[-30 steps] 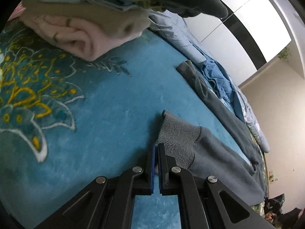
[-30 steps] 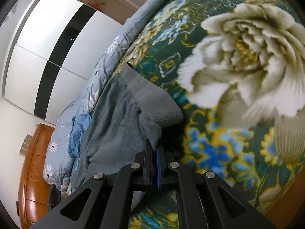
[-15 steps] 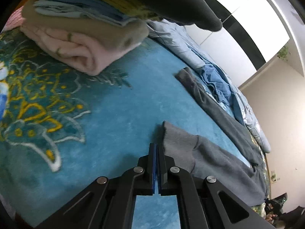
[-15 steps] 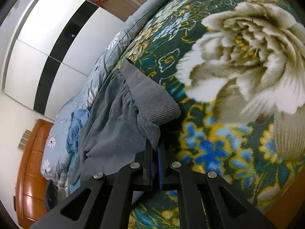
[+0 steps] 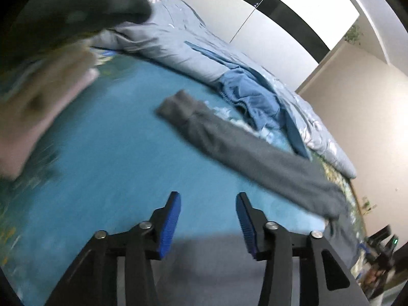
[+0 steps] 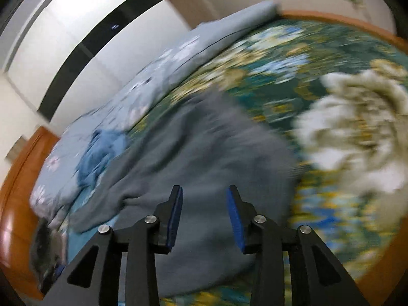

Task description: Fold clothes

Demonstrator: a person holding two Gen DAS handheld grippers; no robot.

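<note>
Bedspread (image 5: 107, 153): grey garment (image 5: 255, 153), blue quilt (image 5: 178, 43).

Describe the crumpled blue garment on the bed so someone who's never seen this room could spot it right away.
Start at the bed's teal blanket, then look to its far edge, where a pale floral duvet is bunched along the wardrobe side. The blue garment sits crumpled on that duvet's near edge, just beyond the long grey garment. It is the only bright mid-blue, heavily wrinkled piece there.

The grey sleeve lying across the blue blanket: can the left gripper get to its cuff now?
Probably yes. The left gripper is open and holds nothing, and only bare blue blanket lies between it and the cuff of the grey sleeve.
</note>
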